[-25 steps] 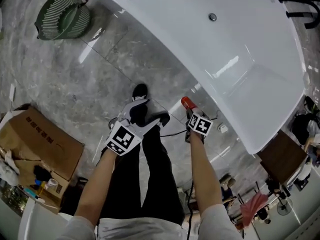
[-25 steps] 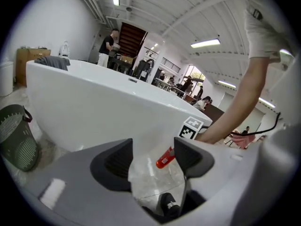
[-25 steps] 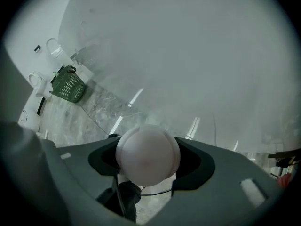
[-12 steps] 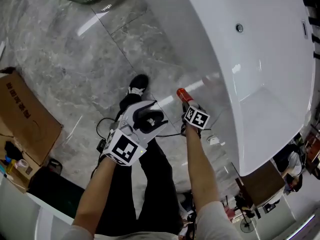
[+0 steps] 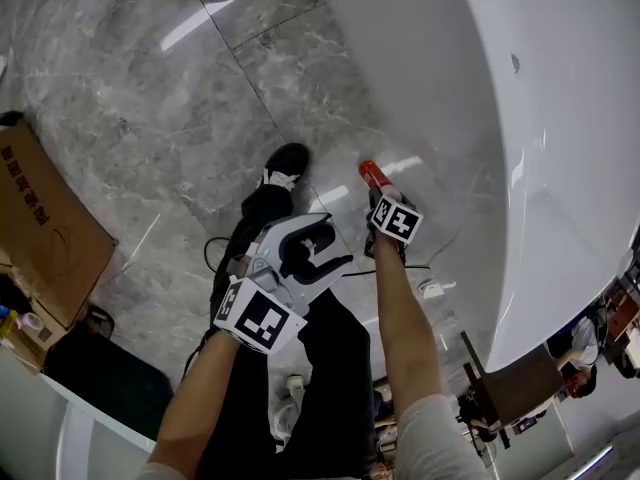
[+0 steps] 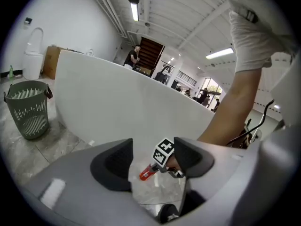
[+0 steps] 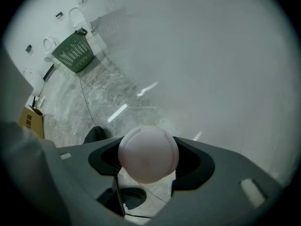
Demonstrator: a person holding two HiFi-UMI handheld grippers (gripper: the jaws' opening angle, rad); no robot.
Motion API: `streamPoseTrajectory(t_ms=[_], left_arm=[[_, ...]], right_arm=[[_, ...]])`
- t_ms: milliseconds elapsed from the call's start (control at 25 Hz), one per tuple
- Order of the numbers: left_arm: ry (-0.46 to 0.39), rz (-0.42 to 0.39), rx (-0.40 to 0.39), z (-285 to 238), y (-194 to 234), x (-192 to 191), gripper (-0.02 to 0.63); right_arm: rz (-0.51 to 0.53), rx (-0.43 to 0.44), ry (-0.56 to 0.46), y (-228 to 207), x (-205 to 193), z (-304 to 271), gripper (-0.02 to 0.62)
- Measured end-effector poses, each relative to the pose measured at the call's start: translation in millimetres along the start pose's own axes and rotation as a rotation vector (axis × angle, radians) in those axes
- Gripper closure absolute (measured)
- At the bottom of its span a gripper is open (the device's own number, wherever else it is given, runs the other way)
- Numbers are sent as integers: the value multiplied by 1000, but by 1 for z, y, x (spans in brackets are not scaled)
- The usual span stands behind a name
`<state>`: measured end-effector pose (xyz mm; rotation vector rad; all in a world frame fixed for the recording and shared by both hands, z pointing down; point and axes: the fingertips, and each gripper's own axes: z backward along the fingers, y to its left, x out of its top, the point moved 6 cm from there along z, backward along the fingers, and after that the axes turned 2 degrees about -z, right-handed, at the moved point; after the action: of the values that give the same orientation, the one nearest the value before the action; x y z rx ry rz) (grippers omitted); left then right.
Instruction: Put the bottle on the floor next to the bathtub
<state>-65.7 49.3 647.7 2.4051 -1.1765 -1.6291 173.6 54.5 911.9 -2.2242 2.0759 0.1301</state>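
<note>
Bottle (image 5: 371, 175), red at its far end, is held well above the floor (image 5: 150, 98) in the right gripper (image 5: 381, 194), close to the white outer wall of the bathtub (image 5: 450, 98). The jaws of that gripper are closed on it; in the right gripper view a pale rounded part of it fills the gap between them. The left gripper (image 5: 318, 252) hangs beside the person's leg with its jaws wide apart and nothing in them.

Several things could go wrong from here:

- **Dropping:** If the jaws open at this height, the bottle would likely fall, bounce on the glossy stone and roll away.
- **Slipping:** The surface in the jaws looks smooth and curved, so the bottle may slip or swing during the reach down.
- **Knocking the tub:** The tub wall bulges outward, and the protruding red end could hit it on the way down.
- **Crowded landing spot:** A shoe (image 5: 285, 163) and a black cable (image 5: 213, 252) lie near where the bottle would land, so it could be set on the cable and tip.
</note>
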Motion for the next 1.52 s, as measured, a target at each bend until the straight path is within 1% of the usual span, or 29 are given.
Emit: streamPoseTrajectory(t_ms=[160, 360, 520, 560, 600, 760, 960, 1080, 1200, 1320, 1440, 1520], left_arm=[[19, -7, 6, 4, 11, -9, 279], [34, -19, -4, 8, 14, -9, 279], [40, -78, -37, 9, 7, -5, 279], [45, -91, -48, 9, 5, -2, 279], [53, -100, -60, 8, 4, 1, 279], [102, -122, -97, 4, -3, 17, 279], [160, -171, -155, -3, -17, 43, 279], [211, -221, -205, -7, -19, 59, 279], [276, -288, -278, -9, -27, 74, 279], [326, -358, -348, -14, -38, 88, 279], [368, -411, -386, -17, -44, 95, 279], [389, -435, -391, -18, -48, 100, 279]], right_arm=[[18, -18, 4, 2, 2, -12, 308], [21, -33, -12, 5, 5, -6, 309], [15, -26, -23, 9, 2, 13, 317], [11, -24, -29, 9, 2, 19, 335], [8, -22, -36, 10, 3, 26, 341], [-28, -3, -64, 6, 10, 60, 341], [-124, 38, -114, -3, 19, 124, 341], [-168, 67, -157, -2, 23, 169, 341], [-184, 82, -161, -3, 14, 205, 341], [-219, 85, -189, -11, 6, 236, 341], [-255, 97, -236, -13, -5, 259, 341], [-273, 105, -272, -13, -13, 273, 341]])
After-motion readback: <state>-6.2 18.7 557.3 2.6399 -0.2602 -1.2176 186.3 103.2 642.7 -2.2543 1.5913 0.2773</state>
